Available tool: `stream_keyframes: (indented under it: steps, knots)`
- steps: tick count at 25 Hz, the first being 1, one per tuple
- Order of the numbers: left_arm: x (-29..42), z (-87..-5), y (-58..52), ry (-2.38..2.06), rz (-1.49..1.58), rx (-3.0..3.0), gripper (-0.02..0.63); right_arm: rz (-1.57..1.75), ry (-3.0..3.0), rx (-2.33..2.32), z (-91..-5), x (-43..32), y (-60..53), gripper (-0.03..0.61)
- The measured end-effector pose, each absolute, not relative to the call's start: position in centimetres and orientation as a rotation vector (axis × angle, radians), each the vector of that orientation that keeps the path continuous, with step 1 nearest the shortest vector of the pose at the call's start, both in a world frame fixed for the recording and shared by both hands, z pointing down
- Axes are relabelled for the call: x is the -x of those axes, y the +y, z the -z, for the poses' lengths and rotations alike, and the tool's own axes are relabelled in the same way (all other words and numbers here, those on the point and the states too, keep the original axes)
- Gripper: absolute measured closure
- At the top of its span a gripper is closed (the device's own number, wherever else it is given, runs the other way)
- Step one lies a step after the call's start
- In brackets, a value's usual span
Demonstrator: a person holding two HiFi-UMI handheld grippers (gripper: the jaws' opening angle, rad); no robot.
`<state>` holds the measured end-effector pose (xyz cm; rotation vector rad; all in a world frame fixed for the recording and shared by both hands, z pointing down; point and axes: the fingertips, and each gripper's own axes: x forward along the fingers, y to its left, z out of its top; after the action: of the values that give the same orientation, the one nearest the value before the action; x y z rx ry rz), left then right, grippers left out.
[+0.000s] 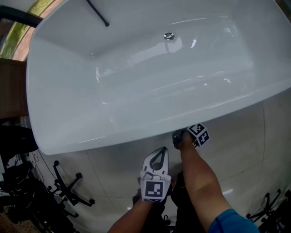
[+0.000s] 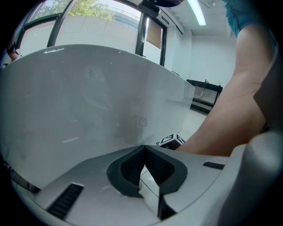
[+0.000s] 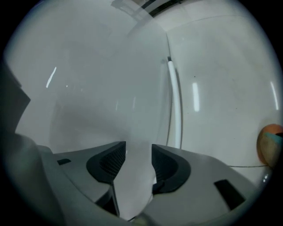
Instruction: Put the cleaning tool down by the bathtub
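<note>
A large white bathtub (image 1: 91,141) fills the head view, and its outer wall (image 3: 97,79) curves past my right gripper. A thin white rod (image 3: 174,101), seemingly the cleaning tool's handle, lies on the floor along the tub's foot, beyond the right jaws and apart from them. My right gripper (image 3: 138,145) is open with nothing between its pads; it is low beside the tub's near edge (image 1: 179,136). My left gripper (image 1: 160,151) hangs nearer to me, tips together and empty (image 2: 144,150). An orange and teal object (image 3: 269,143) shows at the right edge; I cannot tell what it is.
Pale floor tiles (image 1: 245,136) run along the tub. Black chair bases stand at the lower left (image 1: 68,186) and lower right (image 1: 273,205). A black bar (image 1: 97,13) crosses the tub's far rim, near the drain (image 1: 168,36). A wooden surface (image 1: 11,86) lies at the left.
</note>
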<state>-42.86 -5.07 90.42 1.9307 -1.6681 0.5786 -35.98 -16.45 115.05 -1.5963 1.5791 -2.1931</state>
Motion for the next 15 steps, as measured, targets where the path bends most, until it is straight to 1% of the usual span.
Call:
stream_keyframes:
  steps: [2, 3, 5, 6, 8, 9, 12, 13, 15]
  knots:
    - [42.4, -89.1, -4.9, -1.656, -0.571, -1.934, 0.617, 2.182, 1.663, 1.533, -112.4, 35.8, -16.5, 0.371]
    - [42.3, -88.0, -4.9, -1.654, -0.571, -1.941, 0.617, 2.167, 1.715, 1.503, -110.6, 35.5, -16.5, 0.401]
    - [42.2, -84.9, -5.1, -1.651, -0.569, -1.956, 0.617, 2.119, 1.823, 1.47, -105.9, 34.4, -15.9, 0.484]
    - [42.2, -83.2, -5.2, -1.65, -0.566, -1.964, 0.617, 2.089, 1.876, 1.465, -103.4, 33.6, -15.5, 0.509]
    - [42.1, -79.8, -5.4, -1.645, -0.559, -1.985, 0.617, 2.022, 1.994, 1.453, -98.3, 32.4, -14.6, 0.524]
    - [42.0, -78.2, -5.5, -1.642, -0.557, -2.0, 0.617, 1.982, 2.06, 1.442, -95.7, 31.8, -14.2, 0.547]
    - [41.4, -72.5, -5.7, -1.641, -0.534, -2.053, 0.617, 1.839, 2.248, 1.419, -87.6, 29.9, -12.8, 0.551]
    - [41.2, -70.4, -5.7, -1.642, -0.526, -2.069, 0.617, 1.79, 2.296, 1.417, -84.7, 29.2, -12.2, 0.564]
    - [40.6, -65.8, -5.4, -1.634, -0.528, -2.102, 0.617, 1.684, 2.366, 1.412, -78.4, 27.9, -11.2, 0.569]
